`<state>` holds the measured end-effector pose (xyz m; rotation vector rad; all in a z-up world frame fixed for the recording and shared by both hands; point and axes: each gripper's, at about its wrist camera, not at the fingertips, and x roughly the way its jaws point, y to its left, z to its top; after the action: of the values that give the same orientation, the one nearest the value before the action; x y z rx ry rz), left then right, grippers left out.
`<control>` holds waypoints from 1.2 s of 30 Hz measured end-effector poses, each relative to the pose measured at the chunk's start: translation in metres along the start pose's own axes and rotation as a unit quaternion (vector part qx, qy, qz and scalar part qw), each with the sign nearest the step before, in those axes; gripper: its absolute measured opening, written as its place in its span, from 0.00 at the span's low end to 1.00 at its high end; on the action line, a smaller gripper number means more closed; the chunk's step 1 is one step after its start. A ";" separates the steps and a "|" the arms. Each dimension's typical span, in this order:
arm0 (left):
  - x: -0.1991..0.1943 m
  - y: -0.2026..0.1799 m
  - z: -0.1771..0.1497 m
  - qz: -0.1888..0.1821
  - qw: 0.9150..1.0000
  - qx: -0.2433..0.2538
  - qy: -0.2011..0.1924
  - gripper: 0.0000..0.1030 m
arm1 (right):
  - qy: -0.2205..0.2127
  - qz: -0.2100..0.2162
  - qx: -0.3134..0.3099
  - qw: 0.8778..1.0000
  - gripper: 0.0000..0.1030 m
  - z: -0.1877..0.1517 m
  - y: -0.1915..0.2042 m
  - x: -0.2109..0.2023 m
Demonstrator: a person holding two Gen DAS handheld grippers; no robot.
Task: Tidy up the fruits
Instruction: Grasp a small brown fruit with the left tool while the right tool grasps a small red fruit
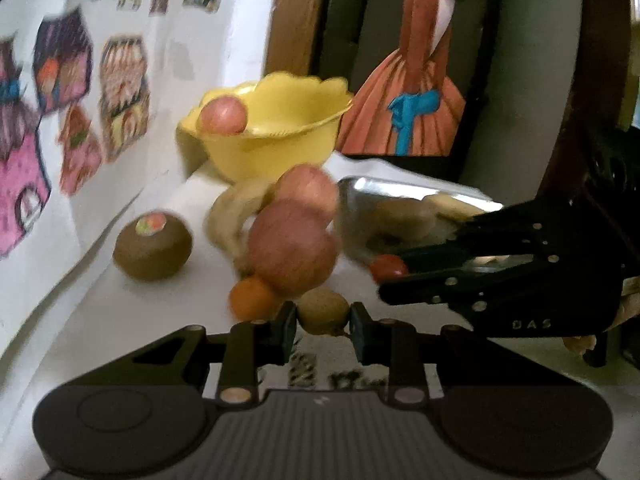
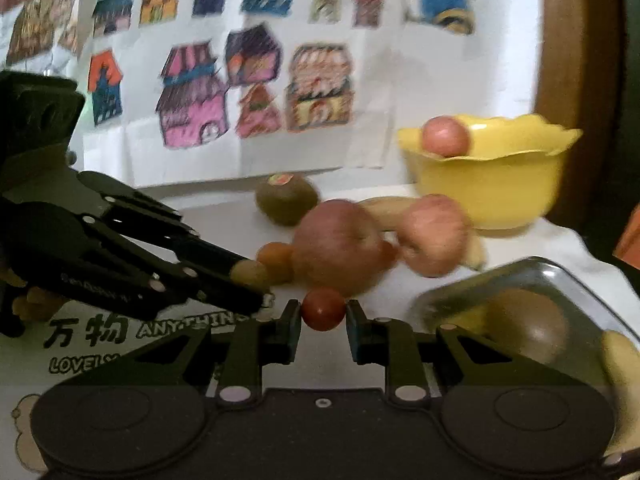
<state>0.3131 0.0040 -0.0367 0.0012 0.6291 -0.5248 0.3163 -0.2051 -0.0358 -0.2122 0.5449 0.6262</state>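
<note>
A white wall (image 2: pixel 420 92) hung with coloured drawings of little houses (image 2: pixel 192 108) backs a white bench (image 1: pixel 100 300) printed with lettering near the front edge. A loose pile of fruit sits mid-bench: two reddish apples, one nearer (image 2: pixel 336 248) and one behind (image 2: pixel 436 236), a banana (image 1: pixel 232 216) curving behind them, a small orange (image 1: pixel 252 298), and a brown kiwi (image 1: pixel 154 246) with a sticker standing apart toward the wall. A yellow bowl (image 2: pixel 492 188) at the back already has one apple (image 2: pixel 446 136) resting on its rim, and a shiny metal tray (image 2: pixel 576 284) on the right side holds a brown round fruit and something yellow; blur keeps me from naming them.

Both tools are at the pile's near edge. The left gripper (image 1: pixel 323 326) has its jaws on either side of a small tan fruit (image 1: pixel 323 310), touching or very nearly so, though I cannot tell whether they are actually gripping it. The right gripper (image 2: pixel 323 322) has its jaws flanking a small red tomato (image 2: pixel 323 310), again close but with a sliver of gap showing, so a firm hold is unclear.

This looks like the picking step, two small pieces being taken at once. Next, each pair of jaws needs to close gently, then lift clear without nudging the apples, which could roll.
</note>
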 end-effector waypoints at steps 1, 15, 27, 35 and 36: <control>-0.002 -0.005 0.003 0.000 1.000 0.002 -0.007 0.31 | -0.005 -0.009 0.003 1.000 0.25 -0.001 -0.004 -0.008; 0.029 -0.087 0.042 0.001 0.997 -0.002 -0.078 0.31 | -0.026 -0.142 0.048 0.988 0.25 -0.035 -0.066 -0.103; 0.087 -0.125 0.034 -0.017 0.999 0.019 -0.028 0.31 | -0.005 -0.170 0.060 0.984 0.25 -0.079 -0.091 -0.107; 0.103 -0.133 0.029 -0.011 1.000 0.025 -0.006 0.31 | 0.000 -0.165 0.062 0.984 0.25 -0.085 -0.093 -0.104; 0.104 -0.133 0.029 -0.010 1.000 0.024 -0.005 0.31 | 0.000 -0.164 0.062 0.984 0.25 -0.085 -0.093 -0.104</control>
<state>0.3383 -0.1650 -0.0506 0.0382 0.6077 -0.5588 0.2669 -0.3602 -0.0480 -0.1793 0.5334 0.2703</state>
